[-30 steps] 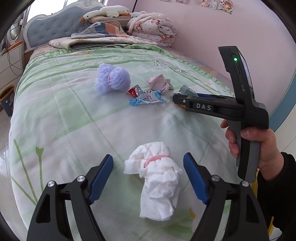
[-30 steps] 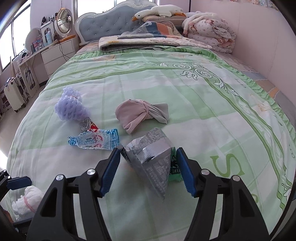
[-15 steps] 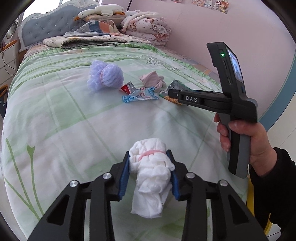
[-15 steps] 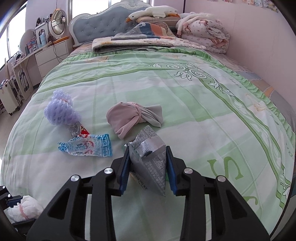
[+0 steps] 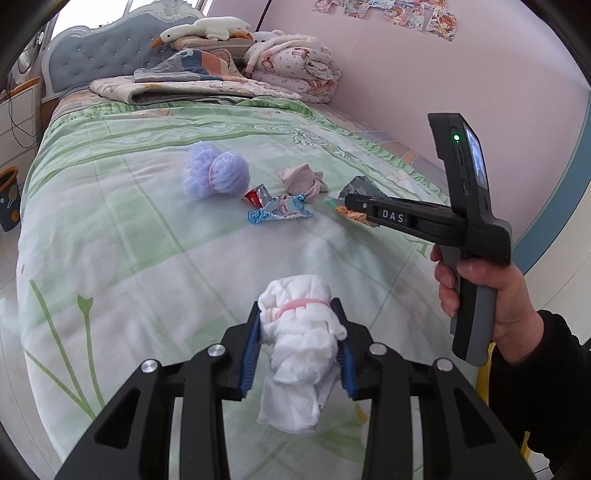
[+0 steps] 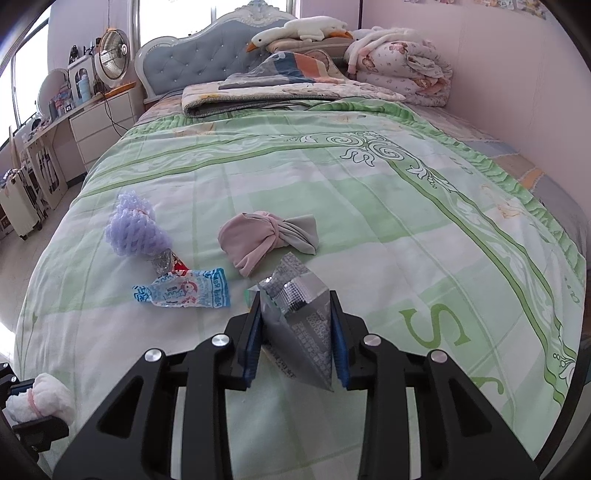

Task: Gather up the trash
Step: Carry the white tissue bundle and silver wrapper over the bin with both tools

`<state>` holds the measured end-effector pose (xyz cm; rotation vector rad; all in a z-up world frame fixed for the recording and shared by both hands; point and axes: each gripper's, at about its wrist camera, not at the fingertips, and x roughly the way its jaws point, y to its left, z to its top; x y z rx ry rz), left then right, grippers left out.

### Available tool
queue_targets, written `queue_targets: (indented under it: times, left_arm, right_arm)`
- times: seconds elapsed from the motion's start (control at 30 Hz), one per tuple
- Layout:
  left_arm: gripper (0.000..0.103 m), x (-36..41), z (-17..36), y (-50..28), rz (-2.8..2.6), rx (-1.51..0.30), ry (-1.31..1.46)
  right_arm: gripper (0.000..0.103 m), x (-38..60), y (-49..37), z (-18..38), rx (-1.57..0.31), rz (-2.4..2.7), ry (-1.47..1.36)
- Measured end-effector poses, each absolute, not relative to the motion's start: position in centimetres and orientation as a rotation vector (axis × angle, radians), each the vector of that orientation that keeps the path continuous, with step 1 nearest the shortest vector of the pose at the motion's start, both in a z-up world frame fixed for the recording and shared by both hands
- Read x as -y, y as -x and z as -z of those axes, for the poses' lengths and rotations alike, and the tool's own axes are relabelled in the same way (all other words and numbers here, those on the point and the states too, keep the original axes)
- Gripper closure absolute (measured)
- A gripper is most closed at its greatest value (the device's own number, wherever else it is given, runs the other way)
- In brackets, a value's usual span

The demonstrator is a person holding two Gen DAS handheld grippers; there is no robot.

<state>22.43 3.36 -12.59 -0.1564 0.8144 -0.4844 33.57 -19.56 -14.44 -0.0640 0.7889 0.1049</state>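
Observation:
My left gripper [image 5: 297,347] is shut on a white cloth bundle [image 5: 299,354] tied with a pink band, held just above the green bedspread [image 5: 110,229]. My right gripper [image 6: 295,334] is shut on a silver foil wrapper [image 6: 301,317], also lifted slightly; it shows from the side in the left wrist view [image 5: 360,206]. On the bed lie a blue-and-white wrapper [image 6: 184,290], a small red-and-silver wrapper [image 6: 168,260], a purple foam net [image 6: 133,230] and a pink-grey cloth bundle [image 6: 266,236]. The white bundle also shows at the right wrist view's lower left [image 6: 37,402].
Folded quilts [image 6: 288,92] and a goose plush [image 6: 295,31] are piled at the headboard. A pink wall [image 5: 461,85] runs along the bed's right side. A bin [image 5: 9,195] stands on the floor left of the bed. A dresser with a fan [image 6: 110,51] stands beyond.
Both grippers went from open to shut, the left on the white bundle and the right on the foil wrapper. Both items have since risen slightly off the bedspread.

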Motion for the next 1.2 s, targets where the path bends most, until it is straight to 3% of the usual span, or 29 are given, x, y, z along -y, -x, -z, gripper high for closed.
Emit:
queue_targets:
  times: [1.2]
  left_arm:
    - [0.070, -2.4, 4.9, -15.2, 0.474, -0.668, 0.102]
  right_arm:
    - [0.072, 24.4, -18.3, 5.8, -0.662, -0.103, -0.008]
